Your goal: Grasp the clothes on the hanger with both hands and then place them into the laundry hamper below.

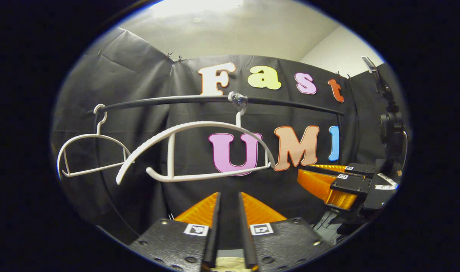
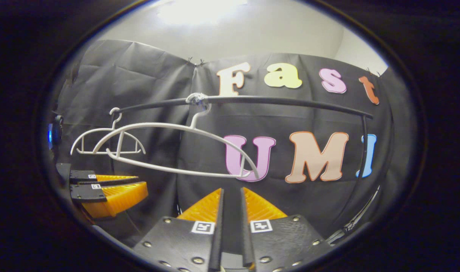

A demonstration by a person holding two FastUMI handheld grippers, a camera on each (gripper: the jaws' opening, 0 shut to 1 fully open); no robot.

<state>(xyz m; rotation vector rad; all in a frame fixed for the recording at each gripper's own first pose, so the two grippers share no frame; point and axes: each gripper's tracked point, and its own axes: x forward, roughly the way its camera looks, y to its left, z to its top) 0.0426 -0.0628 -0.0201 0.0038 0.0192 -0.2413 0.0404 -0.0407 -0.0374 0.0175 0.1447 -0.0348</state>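
Clothes: we see no garment on either hanger; a pale cream strip (image 1: 225, 263) sits low between our left fingers, possibly cloth, but we cannot tell.
Near hanger: the white ribbed plastic hanger (image 1: 194, 151) hangs bare from the black curved metal rail (image 1: 177, 100), up and ahead of both grippers, its long axis running roughly along the rail.
Far hanger: a second white plastic hanger (image 1: 90, 155) hangs bare toward the rail's left end.
Left gripper: the orange-fingered left gripper (image 1: 229, 204) has its jaws narrow, near parallel; whether they pinch anything we cannot tell.
Right gripper: the orange-fingered right gripper (image 2: 232, 202) is equally narrow, with nothing seen between its tips.
Nearer hand: we judge neither clearly closer to the near hanger.
Hamper: below, by the task; we judge the grippers must drop from here.
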